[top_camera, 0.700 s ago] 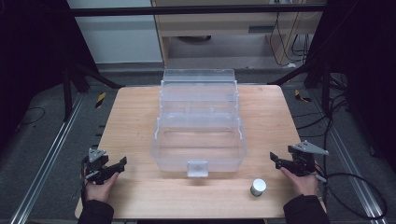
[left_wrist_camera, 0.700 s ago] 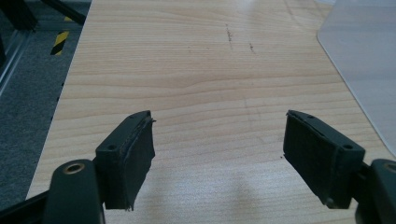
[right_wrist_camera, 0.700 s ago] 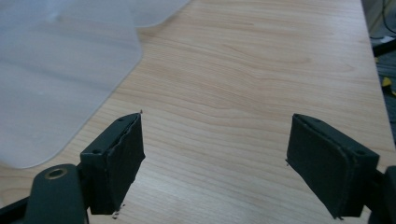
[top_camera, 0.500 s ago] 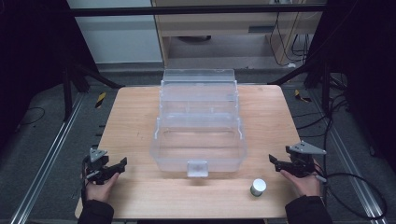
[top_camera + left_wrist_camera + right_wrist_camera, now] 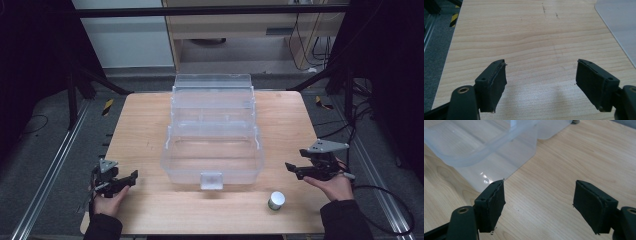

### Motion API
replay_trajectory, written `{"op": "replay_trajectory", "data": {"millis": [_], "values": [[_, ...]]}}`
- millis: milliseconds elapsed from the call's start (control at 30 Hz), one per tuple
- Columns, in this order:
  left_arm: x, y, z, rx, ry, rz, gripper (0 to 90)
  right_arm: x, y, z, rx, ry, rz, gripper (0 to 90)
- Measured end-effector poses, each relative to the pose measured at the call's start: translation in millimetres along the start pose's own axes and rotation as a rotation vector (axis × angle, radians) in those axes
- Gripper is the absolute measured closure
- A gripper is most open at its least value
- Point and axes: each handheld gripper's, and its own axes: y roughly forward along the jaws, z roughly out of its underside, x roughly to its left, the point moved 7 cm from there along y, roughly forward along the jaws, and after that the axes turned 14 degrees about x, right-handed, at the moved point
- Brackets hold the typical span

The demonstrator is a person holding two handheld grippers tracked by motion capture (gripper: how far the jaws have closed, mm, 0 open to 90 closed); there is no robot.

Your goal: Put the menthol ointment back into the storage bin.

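Both claws gape empty; the right claw (image 5: pixel 295 170) should drop squarely over the small metal cylinder (image 5: pixel 276 200), left claw (image 5: pixel 127 179) idle.

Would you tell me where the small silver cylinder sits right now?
High view: the cylinder stands near the table's front edge, between the clear box and the right gripper.

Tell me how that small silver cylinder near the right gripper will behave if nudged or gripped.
The small silver cylinder stands upright on the table, so a gentle push probably slides it. Tipped over, its round side would likely roll. It looks metallic and smooth, so possibly slippery and heavy for its size.
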Motion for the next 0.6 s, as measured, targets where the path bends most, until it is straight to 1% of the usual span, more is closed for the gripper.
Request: {"op": "replay_trajectory", "data": {"millis": [33,67,167,200,233,267,333,367,400,600], "values": [[0.0,0.0,0.0,0.000,0.001,0.000,23.8,1.2,-1.1,-1.8,0.006,-0.002,-0.012,25.0],[0.0,0.0,0.0,0.000,0.001,0.000,23.7,1.2,-1.1,-1.8,0.006,-0.002,-0.012,25.0],[0.6,-0.2,-0.1,0.000,0.003,-0.001,23.7,6.9,-4.9,-7.1,0.031,-0.055,-0.027,24.7],[0.6,-0.2,-0.1,0.000,0.003,-0.001,23.7,6.9,-4.9,-7.1,0.031,-0.055,-0.027,24.7],[0.9,0.2,0.2,0.003,0.004,-0.001,23.6,10.4,-6.8,-8.6,0.050,-0.082,-0.038,24.6],[1.0,0.3,0.2,0.003,0.004,-0.001,23.7,11.8,-7.8,-9.7,0.055,-0.095,-0.043,24.6],[0.9,0.4,0.2,0.003,0.005,0.000,23.6,13.4,-8.9,-10.7,0.062,-0.104,-0.051,24.7],[0.6,0.4,0.2,0.004,0.006,0.001,23.6,17.3,-11.2,-13.1,0.073,-0.131,-0.067,25.0],[0.6,0.4,0.2,0.004,0.006,0.001,23.6,19.8,-12.0,-14.2,0.079,-0.142,-0.082,25.0],[-0.9,1.1,0.4,0.010,0.017,0.001,23.5,33.6,-15.9,-18.2,0.144,-0.243,-0.115,25.1]]}}
